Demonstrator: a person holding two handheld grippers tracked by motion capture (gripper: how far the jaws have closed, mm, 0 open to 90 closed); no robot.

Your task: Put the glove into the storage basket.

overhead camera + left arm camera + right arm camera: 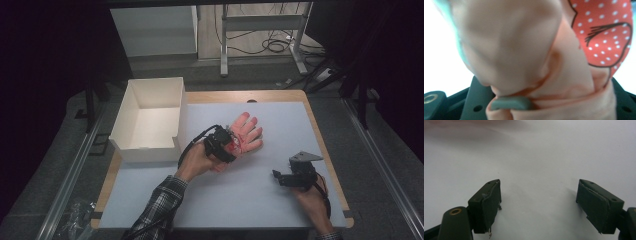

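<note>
Item one, my left gripper (231, 145): jaws clenched on the wrist end of a pink glove (245, 132), the fabric bunched between the pads in the left gripper view, where the glove (529, 50) crowds the lens and shows a red, white-dotted patch with a black outline at the upper right. Glove: fingers spread and pointing away from me, lying over the middle of the white table mat (280, 125), its cuff at my jaws. Item two, my right gripper (278, 176): jaws standing wide apart with nothing between them, hovering near the mat's right front, well apart from the glove; in the right gripper view the pads (489, 203) frame bare white surface. Item three, white cardboard box (131, 112): open-topped, at the table's left rear edge, near the glove
</note>
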